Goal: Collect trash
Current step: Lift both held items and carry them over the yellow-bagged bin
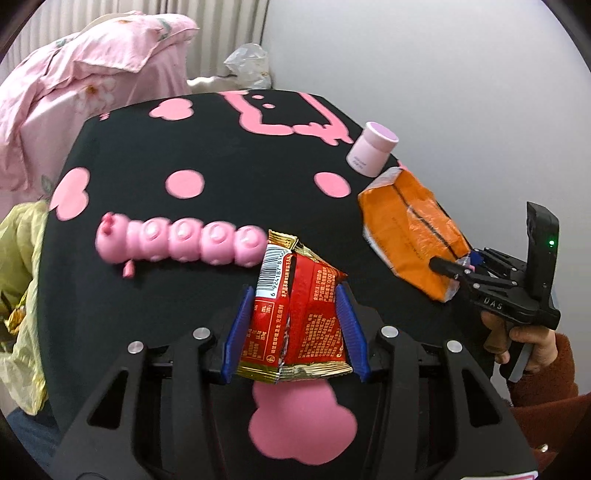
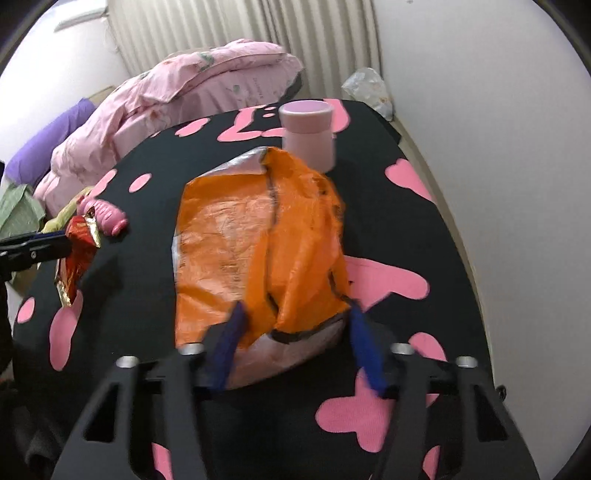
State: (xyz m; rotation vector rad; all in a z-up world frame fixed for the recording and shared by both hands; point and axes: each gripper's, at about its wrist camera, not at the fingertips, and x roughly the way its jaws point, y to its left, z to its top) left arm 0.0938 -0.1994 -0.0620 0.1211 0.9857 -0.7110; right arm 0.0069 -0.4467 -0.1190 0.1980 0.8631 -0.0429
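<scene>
Plain white wall (image 2: 498,129) on the right. Pale pleated curtain (image 2: 240,26) behind. Black table cover (image 1: 221,155) with pink blotches. Rumpled pink bedding (image 2: 192,85) heaped beyond it, purple pillow (image 2: 48,140) at its left. Soft, even light

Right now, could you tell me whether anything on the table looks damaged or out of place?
Yes: the red snack wrapper between the left gripper pads is torn open, and the orange bag lies crumpled against the pink jar.
</scene>
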